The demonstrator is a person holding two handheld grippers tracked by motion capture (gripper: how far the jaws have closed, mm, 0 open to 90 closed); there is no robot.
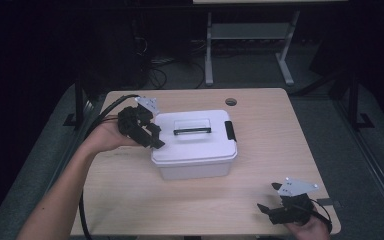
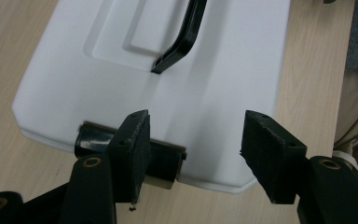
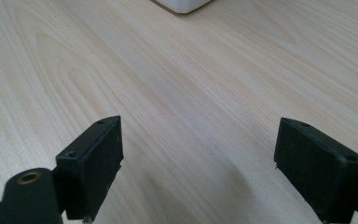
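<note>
A white lidded storage box (image 1: 195,144) stands near the middle of a light wooden table (image 1: 260,165), its long side running across the high view; a black carrying handle (image 1: 192,131) lies flat in a recess on the lid, and a black latch (image 1: 230,131) sits on the box's right-hand end. The left gripper (image 1: 152,136), held in the person's left hand (image 1: 107,136), is at the left end of the box, pointing toward it from the side. In the left gripper view its jaws stand apart with nothing pressed between them: the left-hand pad (image 2: 133,151) is in front of a second black latch (image 2: 161,161) on the near end of the lid, whether touching it or just short of it cannot be told, while the other pad (image 2: 265,154) hangs over the lid's corner and the table beyond. The right gripper (image 1: 272,209), in the person's right hand (image 1: 307,229), rests low near the front right corner of the table, well apart from the box. In the right gripper view its jaws are spread wide over bare wood, holding nothing, with a corner of the box (image 3: 184,4) at the top edge
</note>
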